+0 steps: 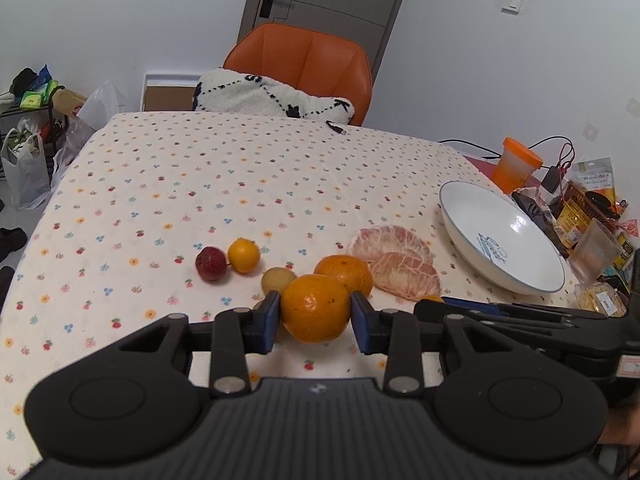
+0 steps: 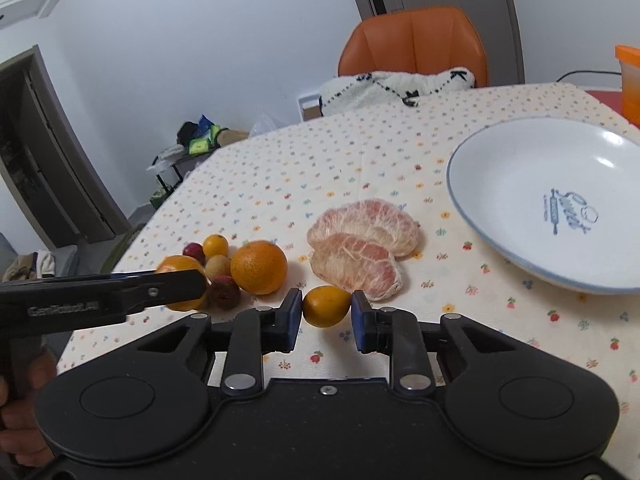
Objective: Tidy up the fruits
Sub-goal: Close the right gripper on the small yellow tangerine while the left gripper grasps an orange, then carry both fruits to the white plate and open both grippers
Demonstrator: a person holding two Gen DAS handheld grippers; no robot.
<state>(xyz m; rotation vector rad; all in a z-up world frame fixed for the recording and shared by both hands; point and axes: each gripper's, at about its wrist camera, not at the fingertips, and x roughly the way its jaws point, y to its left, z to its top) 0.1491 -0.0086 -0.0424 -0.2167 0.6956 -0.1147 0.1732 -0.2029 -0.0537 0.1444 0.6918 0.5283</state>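
Crowding tangerine point(image 1: 315, 307): second orange point(image 1: 345, 273), longan point(image 1: 275, 280).

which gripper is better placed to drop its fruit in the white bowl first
Right. The right gripper holds a small orange fruit nearer the white bowl; the left gripper with its orange sits farther away.

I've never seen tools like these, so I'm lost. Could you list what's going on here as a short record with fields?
Setting: table with a floral tablecloth
Left tool: closed on an orange
Right tool: closed on a small yellow-orange citrus
Loose fruit: second orange, pomelo segments, lychees, small citrus
Likely destination: white bowl, empty
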